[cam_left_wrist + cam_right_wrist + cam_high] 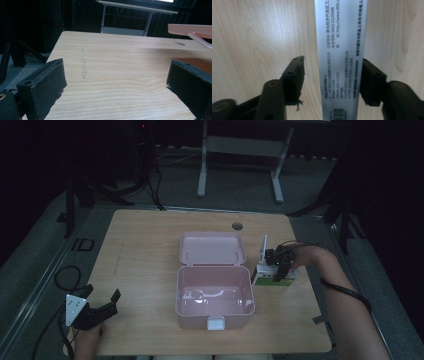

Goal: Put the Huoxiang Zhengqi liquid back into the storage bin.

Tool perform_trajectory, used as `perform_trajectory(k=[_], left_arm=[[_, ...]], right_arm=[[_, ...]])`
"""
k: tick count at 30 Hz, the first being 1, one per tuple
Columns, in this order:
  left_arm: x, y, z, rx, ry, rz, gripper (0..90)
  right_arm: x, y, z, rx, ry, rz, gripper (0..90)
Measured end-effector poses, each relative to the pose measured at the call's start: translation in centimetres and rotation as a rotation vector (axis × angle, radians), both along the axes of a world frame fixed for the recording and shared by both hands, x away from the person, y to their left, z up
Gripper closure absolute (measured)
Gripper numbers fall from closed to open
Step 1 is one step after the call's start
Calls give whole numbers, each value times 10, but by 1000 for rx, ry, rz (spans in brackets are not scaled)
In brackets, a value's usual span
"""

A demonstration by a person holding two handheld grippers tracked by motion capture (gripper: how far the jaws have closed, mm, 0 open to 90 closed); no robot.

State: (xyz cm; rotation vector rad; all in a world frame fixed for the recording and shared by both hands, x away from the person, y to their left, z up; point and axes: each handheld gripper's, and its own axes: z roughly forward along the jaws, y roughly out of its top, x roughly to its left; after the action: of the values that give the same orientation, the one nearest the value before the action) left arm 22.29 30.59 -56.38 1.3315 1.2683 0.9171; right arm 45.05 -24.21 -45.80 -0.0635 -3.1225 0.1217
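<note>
High view first, and we start at the left: our left gripper (103, 306) rests near the front-left corner of the wooden table (145, 245), its jaws spread wide with nothing between them. Its grey three-cornered plate faces up and a black cable loops off over the table edge. From the left gripper view we see the same thing — two black jaws far apart, bare wood grain between them, and a faint pencil-like streak (83, 65) on the tabletop ahead.

Moving toward the middle, a pink plastic box (214, 295) sits open near the front edge, its lid (212, 248) laid back flat behind it and a white latch (216, 323) at its front wall. We can make out nothing inside but glare on the bottom.

Just right of the box lies a small white carton (272, 276) with a green patch, one flap standing up. Our right gripper (281, 270) is down over it. In the right gripper view the carton's printed white face (340, 57) runs up between the jaws — the right jaw lies against its edge, while the left jaw stands clear with a strip of table showing, so the gripper is parted and not yet closed on the carton.
</note>
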Motion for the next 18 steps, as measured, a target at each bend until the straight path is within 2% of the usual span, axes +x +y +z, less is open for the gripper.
perform_trajectory(k=[7,18], left_arm=[[0,0,0,3,-1,-3,22],[0,0,0,4,-1,0,22]], right_arm=[[6,0,-11,-9,7,0,538],[6,1,-14,-1,-8,20,626]])
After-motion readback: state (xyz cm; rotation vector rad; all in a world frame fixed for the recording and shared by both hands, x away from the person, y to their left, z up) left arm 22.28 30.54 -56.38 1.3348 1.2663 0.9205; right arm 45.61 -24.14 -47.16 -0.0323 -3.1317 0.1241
